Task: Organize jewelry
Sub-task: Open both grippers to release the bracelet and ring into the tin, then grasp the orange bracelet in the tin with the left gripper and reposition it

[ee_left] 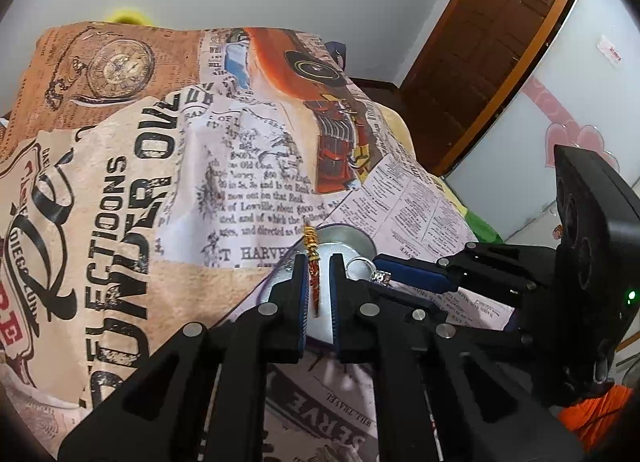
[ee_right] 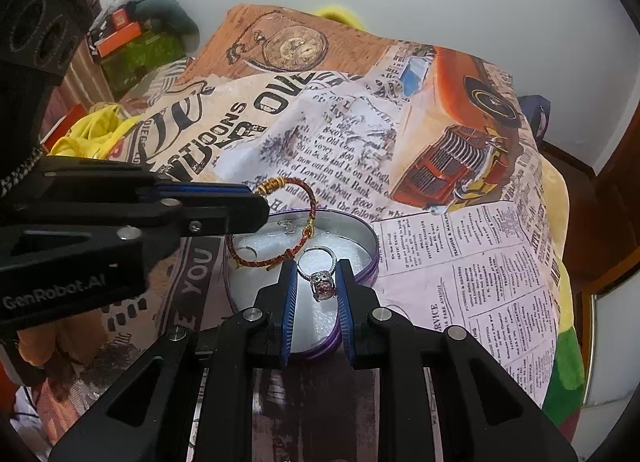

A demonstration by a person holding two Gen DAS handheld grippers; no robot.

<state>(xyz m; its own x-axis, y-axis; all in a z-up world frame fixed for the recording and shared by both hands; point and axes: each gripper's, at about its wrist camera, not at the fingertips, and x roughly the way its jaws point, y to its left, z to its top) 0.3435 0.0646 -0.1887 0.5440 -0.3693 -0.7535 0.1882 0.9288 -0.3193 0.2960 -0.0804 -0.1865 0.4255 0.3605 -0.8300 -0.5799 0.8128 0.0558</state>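
Left tool (ee_left: pixel 319 294) pinching red bracelet (ee_right: pixel 276 218), right tool (ee_right: pixel 317 294) gripping ring (ee_right: pixel 320 270) over tin (ee_right: pixel 370 238)

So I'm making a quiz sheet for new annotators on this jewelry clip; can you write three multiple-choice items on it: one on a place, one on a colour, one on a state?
1. Where does the round silver tin with purple stripes stand?
A. on the newspaper-print cloth
B. on a wooden shelf
C. on a bare floor

2. What colour is the cord of the bracelet with gold wire wraps?
A. green
B. red
C. white

3. What does the right tool have between its blue pads?
A. nothing
B. a key
C. a silver ring with a pink stone

Answers:
1 A, printed cloth lies all around the tin.
2 B, the woven cord shows red between the gold wraps.
3 C, the ring sits pinched between the pads above the tin's white padding.
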